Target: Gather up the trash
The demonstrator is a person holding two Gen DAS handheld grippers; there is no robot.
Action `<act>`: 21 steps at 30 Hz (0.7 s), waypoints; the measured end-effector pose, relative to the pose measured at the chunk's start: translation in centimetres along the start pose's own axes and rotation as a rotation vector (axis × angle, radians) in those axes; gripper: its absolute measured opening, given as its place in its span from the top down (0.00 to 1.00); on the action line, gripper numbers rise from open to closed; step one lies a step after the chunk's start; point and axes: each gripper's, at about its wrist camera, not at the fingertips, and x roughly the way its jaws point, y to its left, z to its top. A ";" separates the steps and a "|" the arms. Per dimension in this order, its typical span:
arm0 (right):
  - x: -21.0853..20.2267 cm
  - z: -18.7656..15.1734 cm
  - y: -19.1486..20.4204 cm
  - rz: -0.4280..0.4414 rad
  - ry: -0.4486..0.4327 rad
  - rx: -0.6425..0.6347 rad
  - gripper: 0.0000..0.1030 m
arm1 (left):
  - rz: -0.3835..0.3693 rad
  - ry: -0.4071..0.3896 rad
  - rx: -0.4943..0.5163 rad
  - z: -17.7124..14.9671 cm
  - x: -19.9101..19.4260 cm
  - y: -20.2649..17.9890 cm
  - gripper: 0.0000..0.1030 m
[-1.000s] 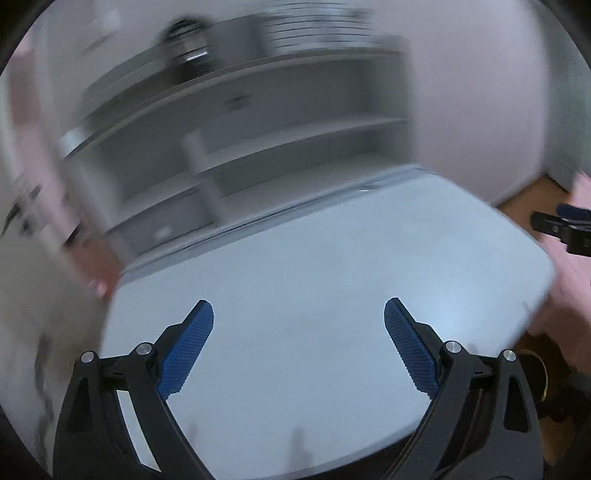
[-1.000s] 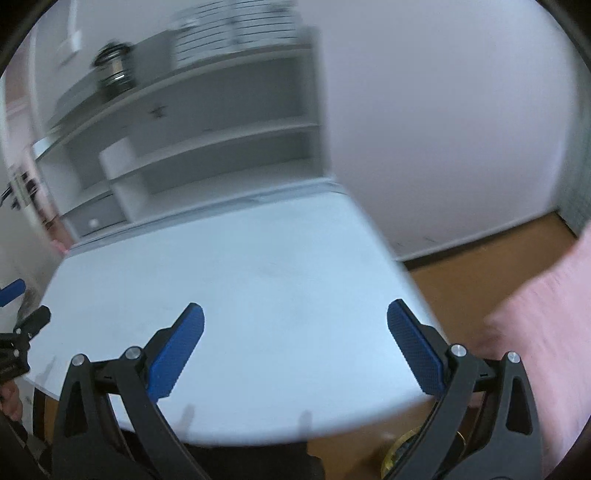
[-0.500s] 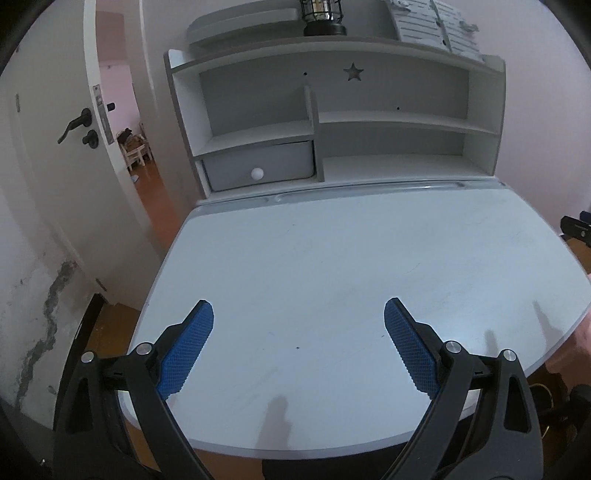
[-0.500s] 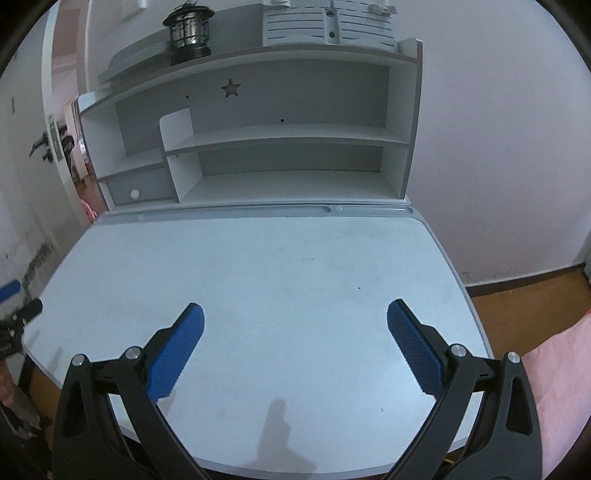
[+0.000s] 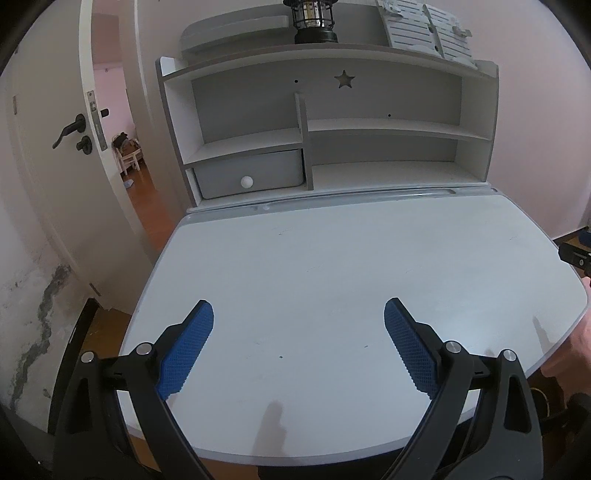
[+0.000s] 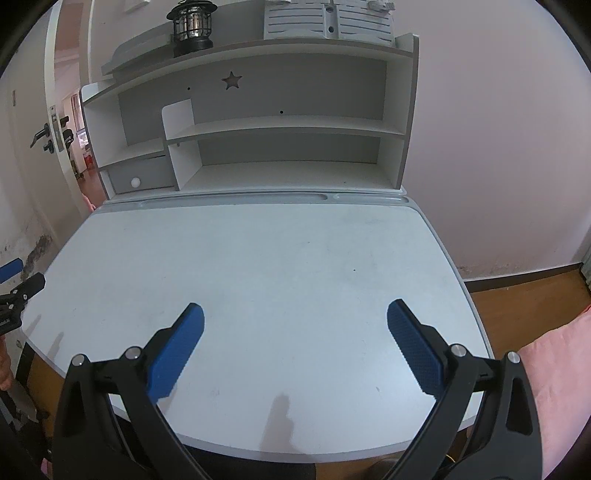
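Note:
No trash shows in either view. My left gripper (image 5: 299,314) is open and empty, held above the near edge of a white desk (image 5: 332,266). My right gripper (image 6: 295,314) is open and empty above the same desk (image 6: 277,266). The right gripper's tip shows at the right edge of the left wrist view (image 5: 578,254). The left gripper's tip shows at the left edge of the right wrist view (image 6: 18,291).
A grey-and-white shelf unit (image 5: 332,129) stands at the desk's back, with a drawer (image 5: 251,173) and a black lantern (image 5: 314,22) on top. An open door (image 5: 70,147) is at the left. A pink cushion (image 6: 554,369) lies at the right, over wooden floor (image 6: 524,291).
Both views swung from blurred, tilted sights to a steady, level look at the desk and shelf. Both grippers stayed open.

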 end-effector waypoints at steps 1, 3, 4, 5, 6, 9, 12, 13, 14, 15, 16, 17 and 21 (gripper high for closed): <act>0.0 0.0 0.0 0.004 0.000 0.002 0.07 | 0.000 0.000 0.000 0.0 0.0 0.0 0.12; -0.1 0.0 0.0 0.004 0.000 0.002 0.07 | 0.002 0.001 -0.001 0.0 0.0 0.0 0.12; -0.1 0.1 0.0 0.004 0.000 0.002 0.07 | 0.002 0.003 -0.002 0.0 0.1 0.0 0.12; -0.1 0.1 -0.1 0.004 0.000 0.002 0.07 | 0.000 0.003 -0.003 0.0 0.1 0.1 0.12; 0.0 0.1 -0.1 0.005 0.001 0.003 0.07 | 0.000 0.003 -0.004 0.0 0.1 0.2 0.12; -0.1 0.1 -0.1 0.005 0.003 0.004 0.07 | 0.004 -0.001 -0.006 0.1 0.1 0.4 0.12; 0.0 0.1 -0.2 0.007 0.004 0.005 0.07 | 0.004 -0.001 -0.011 0.1 0.0 0.6 0.12; 0.0 0.1 -0.2 0.007 0.005 0.006 0.07 | 0.007 -0.001 -0.013 0.1 0.0 0.6 0.12; 0.0 0.0 -0.2 0.008 0.006 0.006 0.07 | 0.007 -0.001 -0.015 0.1 0.0 0.7 0.12; 0.0 0.0 -0.2 0.008 0.007 0.007 0.07 | 0.005 0.000 -0.016 0.1 0.0 0.7 0.12; 0.0 0.0 -0.2 0.009 0.007 0.006 0.07 | 0.004 0.000 -0.017 0.1 0.0 0.7 0.12; 0.1 0.1 -0.2 0.007 0.007 0.007 0.07 | 0.005 -0.001 -0.016 0.0 0.0 0.6 0.12; 0.1 0.0 -0.1 0.006 0.007 0.008 0.07 | 0.004 0.001 -0.013 0.0 -0.1 0.5 0.12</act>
